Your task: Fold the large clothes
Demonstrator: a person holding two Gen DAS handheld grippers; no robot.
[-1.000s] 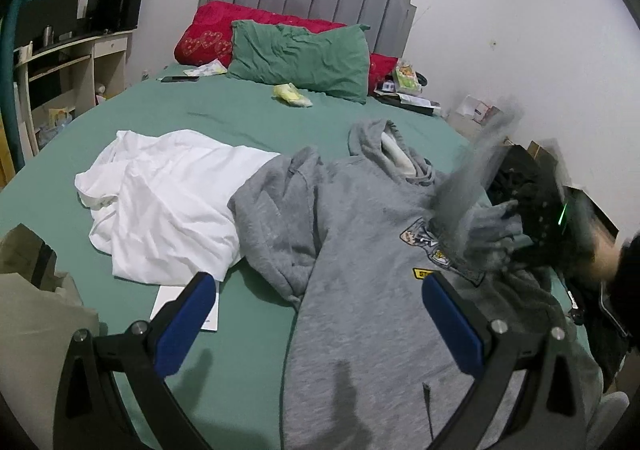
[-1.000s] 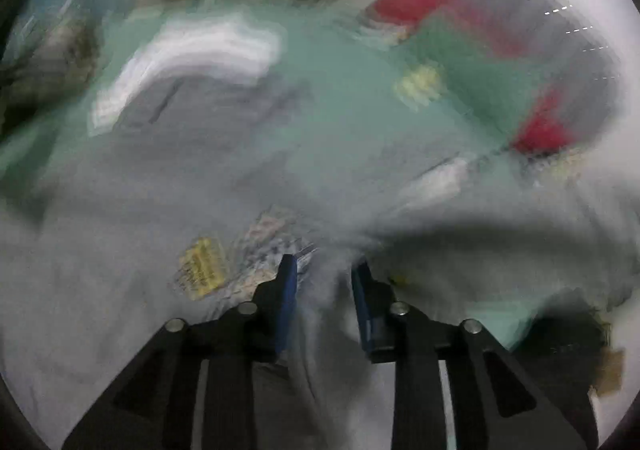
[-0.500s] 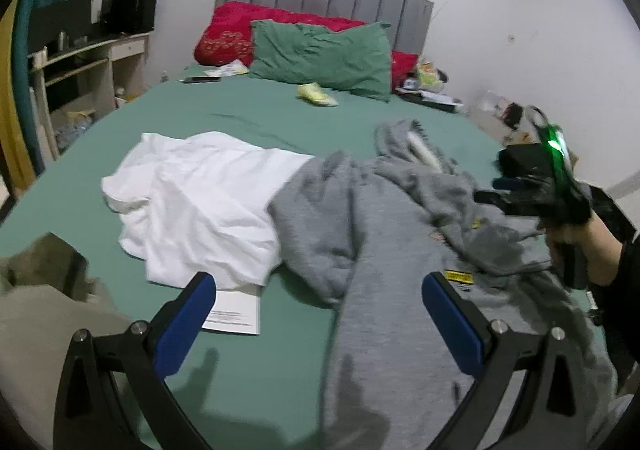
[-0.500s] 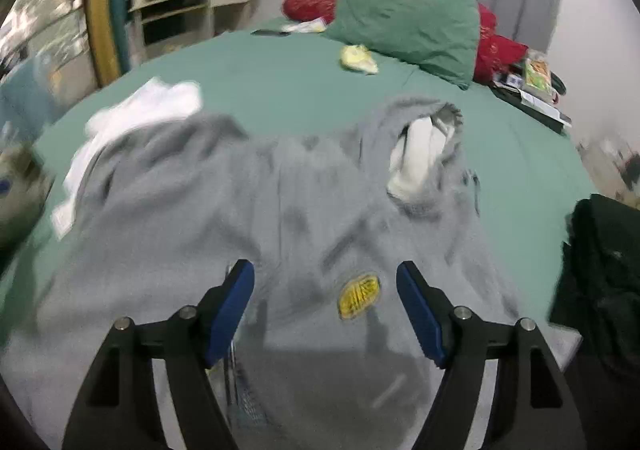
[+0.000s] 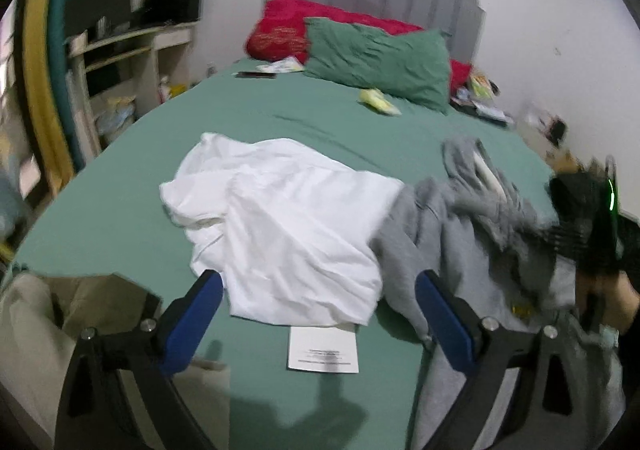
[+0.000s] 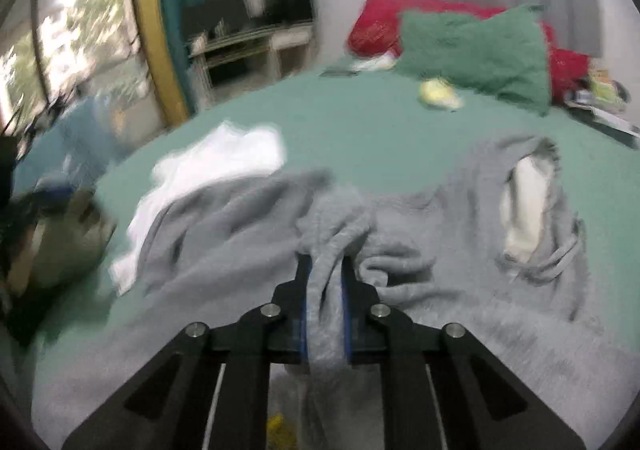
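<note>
The right hand-held gripper [image 6: 325, 282] was closing, clamped on a fold of the grey hoodie [image 6: 420, 250]. The left hand-held gripper [image 5: 318, 320], jaws apart but closing, held nothing above the bed [image 5: 120, 209]; a white garment [image 5: 288, 234] lay at its 12 o'clock.

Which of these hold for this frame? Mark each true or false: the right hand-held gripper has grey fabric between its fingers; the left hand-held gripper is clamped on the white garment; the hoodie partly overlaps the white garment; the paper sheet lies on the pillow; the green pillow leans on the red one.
1. The right hand-held gripper has a fold of the grey hoodie between its fingers. True; its jaws are closing on it.
2. The left hand-held gripper is clamped on the white garment. False: its fingers stand wide apart, holding nothing.
3. The hoodie partly overlaps the white garment. True.
4. The paper sheet lies on the pillow. False: it lies on the green bedsheet, partly under the white garment.
5. The green pillow leans on the red pillow. True.
</note>
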